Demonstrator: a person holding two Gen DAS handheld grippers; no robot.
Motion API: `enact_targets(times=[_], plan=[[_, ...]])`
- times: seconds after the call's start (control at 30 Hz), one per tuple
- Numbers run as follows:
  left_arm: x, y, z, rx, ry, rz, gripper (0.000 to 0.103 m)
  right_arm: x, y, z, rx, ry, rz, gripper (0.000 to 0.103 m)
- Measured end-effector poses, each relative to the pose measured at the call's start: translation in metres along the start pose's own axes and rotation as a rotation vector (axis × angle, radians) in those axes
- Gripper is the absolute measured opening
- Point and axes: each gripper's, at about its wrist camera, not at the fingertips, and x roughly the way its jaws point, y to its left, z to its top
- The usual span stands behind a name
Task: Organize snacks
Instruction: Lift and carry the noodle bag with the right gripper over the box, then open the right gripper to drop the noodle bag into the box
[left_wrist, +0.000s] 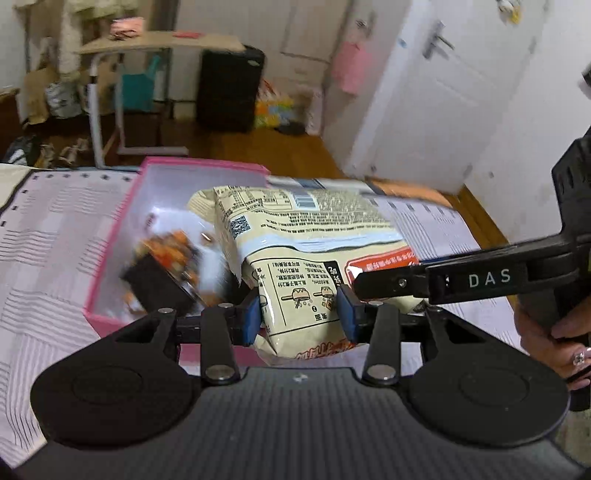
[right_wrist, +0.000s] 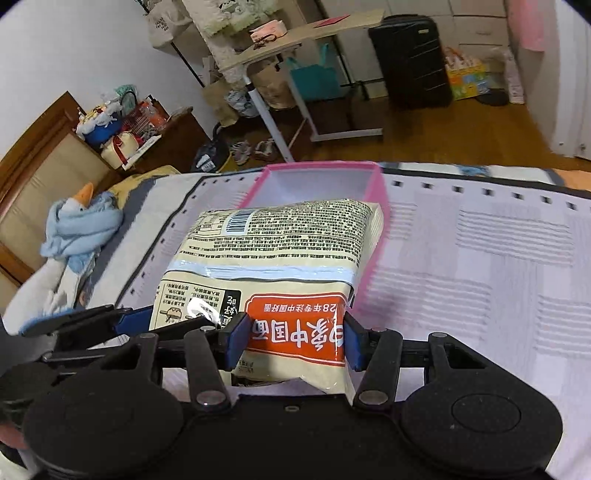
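The noodle packet (right_wrist: 280, 254) is cream with black print, a pale blue band and an orange-red label. The box (left_wrist: 110, 254) is pink outside and white inside. The bed cover (right_wrist: 480, 266) is white with grey striped squares. The fingers (right_wrist: 236, 341) have blue pads.

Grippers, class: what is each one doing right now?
Left gripper: closed on the noodle packet.
Right gripper: closed on the same packet.

Left tongs (left_wrist: 301, 314): black plastic linkage arms, silver pivot rivets, blue pads (left_wrist: 252, 320), ribbed grey housing. Right tongs (right_wrist: 293, 341): same build; its arm is marked "DAS" in white. The hand (left_wrist: 554, 339) wears a jewelled ring.
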Motion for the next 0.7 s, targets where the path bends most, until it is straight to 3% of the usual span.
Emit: enact_targets(times=[0.17,0.37,0.5,0.7], plan=[[0.034,0.049,0.023,-0.022,-0.058,0.055,0.041,0.058,0.005,0.039,0.016,0.015,-0.030,0.057],[0.090,0.096,0.046,-0.076,-0.025,0.073,0.041,0.111,0.000,0.061,0.059,0.038,-0.064,0.057],[0.118,0.117,0.055,-0.079,0.026,0.066,0.041,0.132,-0.006,0.063,0.070,0.077,-0.082,0.058],[0.141,0.123,0.051,-0.092,0.068,0.074,0.043,0.133,-0.010,0.060,0.085,0.051,-0.086,0.061]])
